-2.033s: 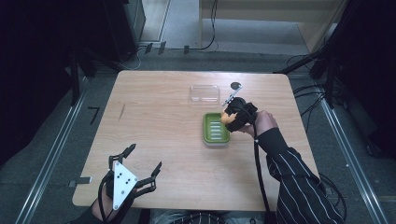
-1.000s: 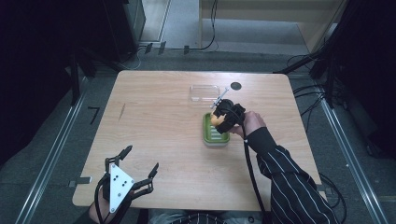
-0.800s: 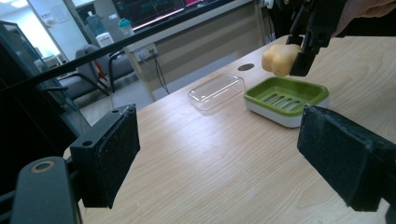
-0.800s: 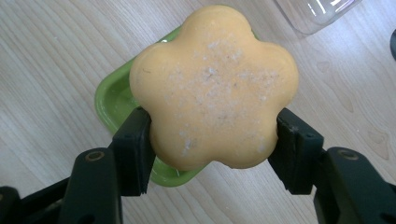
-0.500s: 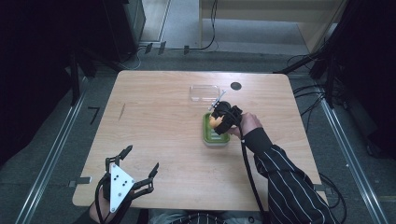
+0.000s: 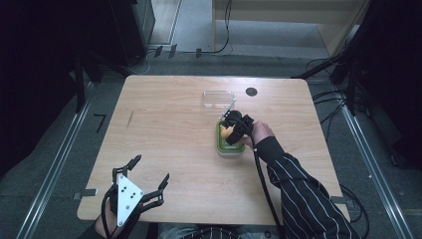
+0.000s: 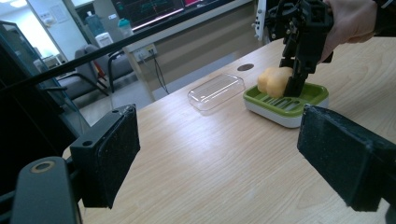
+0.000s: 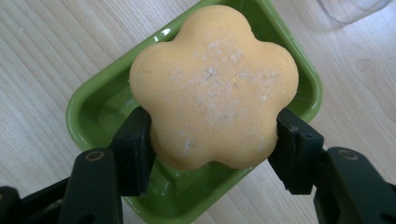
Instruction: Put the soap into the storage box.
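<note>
Counter (image 6: 164, 134): wooden, bearing all items. Right claw (image 6: 232, 130): since the earlier frames it had come in over the green soap dish (image 6: 222, 147) and lowered, so the placing step looked nearly done and only the release remained. It stayed clenched on the flower-shaped orange soap (image 8: 212, 84), one jaw pressed to each flank, set no wider than the bar itself. Soap dish: directly beneath this claw; whether the soap touched its ribbed floor could not be told. Clear lid (image 6: 218, 98): just beyond the right claw, lying apart from the dish. Left claw (image 6: 148, 183): well apart at the near counter edge, unmoved, jaws spread wide, grasping nothing.
</note>
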Demonstrator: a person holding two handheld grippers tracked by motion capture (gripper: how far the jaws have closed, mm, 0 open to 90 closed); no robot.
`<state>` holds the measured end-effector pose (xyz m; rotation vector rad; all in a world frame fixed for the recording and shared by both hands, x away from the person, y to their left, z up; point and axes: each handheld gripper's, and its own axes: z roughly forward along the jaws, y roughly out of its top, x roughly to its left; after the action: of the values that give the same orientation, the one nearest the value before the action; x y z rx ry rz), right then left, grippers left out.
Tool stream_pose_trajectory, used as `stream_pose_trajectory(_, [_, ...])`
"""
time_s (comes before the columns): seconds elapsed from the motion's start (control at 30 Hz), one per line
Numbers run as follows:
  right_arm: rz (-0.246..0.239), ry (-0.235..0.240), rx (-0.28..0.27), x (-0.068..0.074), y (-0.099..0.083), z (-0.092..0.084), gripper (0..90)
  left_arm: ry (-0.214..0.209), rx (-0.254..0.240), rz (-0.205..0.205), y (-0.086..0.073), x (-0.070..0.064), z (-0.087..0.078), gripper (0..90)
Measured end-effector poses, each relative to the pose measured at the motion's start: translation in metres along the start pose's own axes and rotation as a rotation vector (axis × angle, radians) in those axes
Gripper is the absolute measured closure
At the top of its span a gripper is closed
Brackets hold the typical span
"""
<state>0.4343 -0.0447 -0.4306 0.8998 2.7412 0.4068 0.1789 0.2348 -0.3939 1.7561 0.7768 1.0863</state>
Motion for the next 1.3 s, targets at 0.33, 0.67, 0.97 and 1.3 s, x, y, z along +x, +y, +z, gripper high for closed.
stream_pose_trajectory(0.33, [-0.017, 0.0, 0.027, 0.004, 0.002, 0.011, 39.7, -0.001, 0.0, -0.001, 0.0, 0.0, 0.0, 13.5])
stream_pose_trajectory(0.67, [-0.016, 0.001, 0.054, 0.005, 0.001, 0.016, 39.3, -0.001, 0.0, 0.0, 0.0, 0.0, 0.0, 13.5])
stream_pose_trajectory(0.97, [-0.022, -0.01, 0.047, 0.005, 0.001, 0.009, 34.8, -0.002, -0.004, -0.001, 0.0, 0.0, 0.0, 13.5])
stream_pose_trajectory(1.3, [-0.015, -0.008, 0.027, 0.005, 0.0, -0.005, 29.0, -0.001, -0.003, -0.002, 0.0, 0.0, 0.0, 13.5])
